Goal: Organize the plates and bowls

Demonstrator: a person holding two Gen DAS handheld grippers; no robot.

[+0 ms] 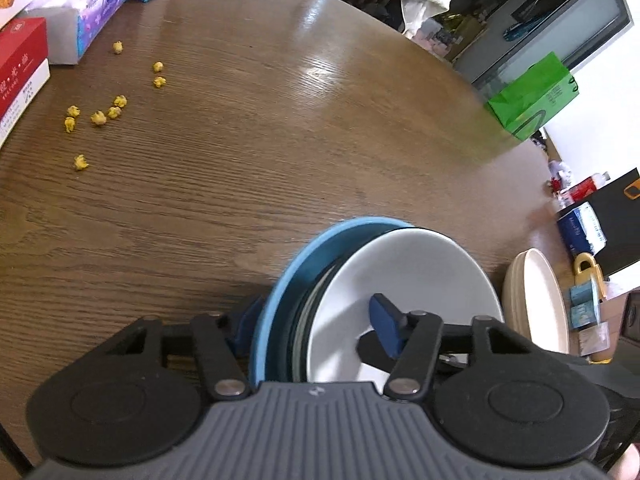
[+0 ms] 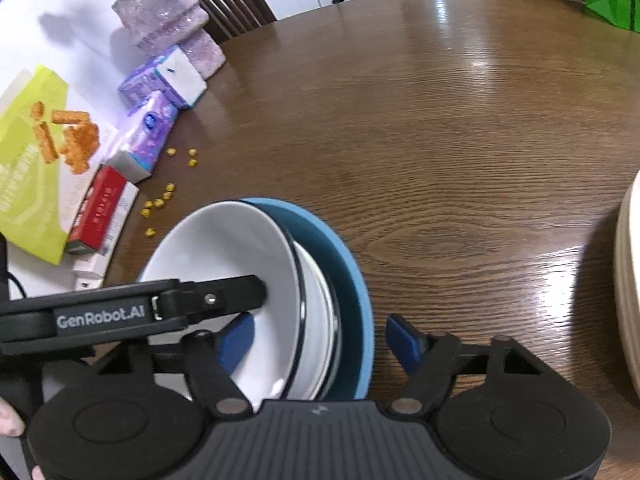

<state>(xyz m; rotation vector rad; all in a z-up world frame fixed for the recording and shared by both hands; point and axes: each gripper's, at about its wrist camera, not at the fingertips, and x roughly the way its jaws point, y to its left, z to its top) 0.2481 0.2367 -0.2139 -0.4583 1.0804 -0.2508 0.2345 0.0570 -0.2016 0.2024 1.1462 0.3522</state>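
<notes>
A nested stack sits on the brown table: a blue bowl (image 1: 276,292) (image 2: 352,280) holds white bowls, the top white bowl (image 1: 416,272) (image 2: 224,248) with a dark rim. My left gripper (image 1: 314,326) straddles the stack's wall, one blue pad outside the blue bowl, the other inside the white bowl. I see no firm press; its jaws stand open. My right gripper (image 2: 320,342) straddles the opposite wall. Its inner pad is in the white bowl. A sliver of table shows between its outer pad (image 2: 404,344) and the blue bowl, so it is open.
A stack of cream plates (image 1: 536,300) (image 2: 630,280) sits to the right. Yellow crumbs (image 1: 100,116) (image 2: 160,200), tissue packs (image 1: 96,4) (image 2: 152,132), a red box (image 1: 20,64) and a snack box (image 2: 36,152) line the left side. The other tool's black body (image 2: 120,316) crosses the bowl.
</notes>
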